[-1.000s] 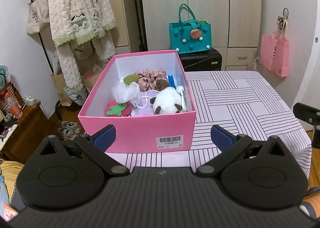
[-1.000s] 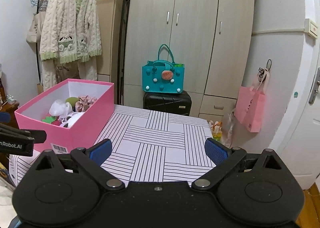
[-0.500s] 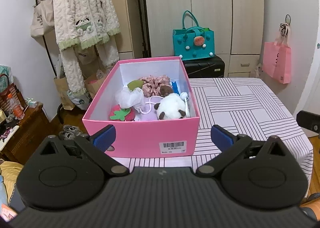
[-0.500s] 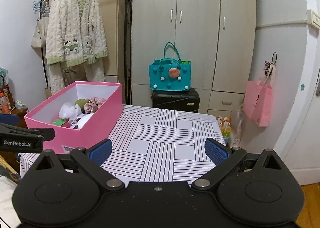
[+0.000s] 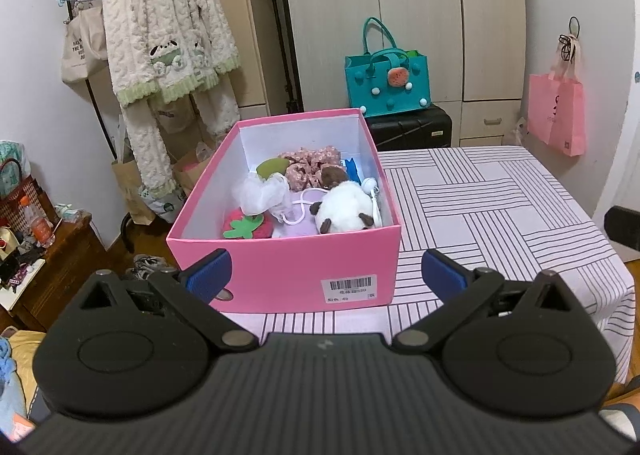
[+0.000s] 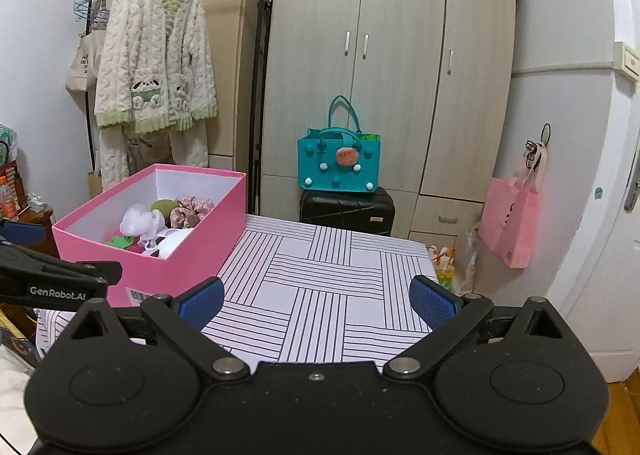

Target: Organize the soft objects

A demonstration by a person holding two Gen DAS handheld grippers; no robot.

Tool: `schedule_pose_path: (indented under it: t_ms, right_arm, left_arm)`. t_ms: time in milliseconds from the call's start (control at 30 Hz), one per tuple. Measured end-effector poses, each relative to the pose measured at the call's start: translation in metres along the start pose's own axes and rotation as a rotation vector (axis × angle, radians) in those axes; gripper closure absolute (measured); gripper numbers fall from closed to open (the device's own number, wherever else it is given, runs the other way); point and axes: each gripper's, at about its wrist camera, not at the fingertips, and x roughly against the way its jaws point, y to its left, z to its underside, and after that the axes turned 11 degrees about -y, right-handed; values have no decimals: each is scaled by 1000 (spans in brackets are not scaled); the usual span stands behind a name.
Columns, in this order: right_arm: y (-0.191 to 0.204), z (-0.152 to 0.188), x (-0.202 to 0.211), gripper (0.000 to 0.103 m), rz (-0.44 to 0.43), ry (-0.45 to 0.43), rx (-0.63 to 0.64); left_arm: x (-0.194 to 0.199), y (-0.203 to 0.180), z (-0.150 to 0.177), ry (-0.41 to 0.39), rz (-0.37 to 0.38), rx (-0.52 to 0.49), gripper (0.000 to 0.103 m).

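Note:
A pink box (image 5: pixel 280 263) stands on the striped table (image 5: pixel 480 207) and holds soft items: a white plush sheep (image 5: pixel 344 211), a red felt strawberry (image 5: pixel 244 227), a white mesh puff (image 5: pixel 260 193), a floral scrunchie (image 5: pixel 308 167) and a green piece (image 5: pixel 272 166). My left gripper (image 5: pixel 326 273) is open and empty, held back from the box's near wall. In the right wrist view the pink box (image 6: pixel 192 247) sits at the left, and my right gripper (image 6: pixel 316 301) is open and empty over the table (image 6: pixel 328 287).
A teal felt bag (image 6: pixel 338 163) rests on a black suitcase (image 6: pixel 346 209) behind the table, in front of a wardrobe (image 6: pixel 392 55). A pink bag (image 6: pixel 510 219) hangs on the right wall. A fleece robe (image 6: pixel 154 71) hangs on a rack at the left.
Both grippers have pulled back and risen a little, so the box and table look smaller and farther. The items in the box have not moved.

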Motion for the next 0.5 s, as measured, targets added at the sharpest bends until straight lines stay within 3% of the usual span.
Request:
schedule_pose_path:
  t_ms: [500]
  right_arm:
    - [-2,1,-5,2,5,13,0]
  left_arm:
    - [-2,4,0,10,0,24,0]
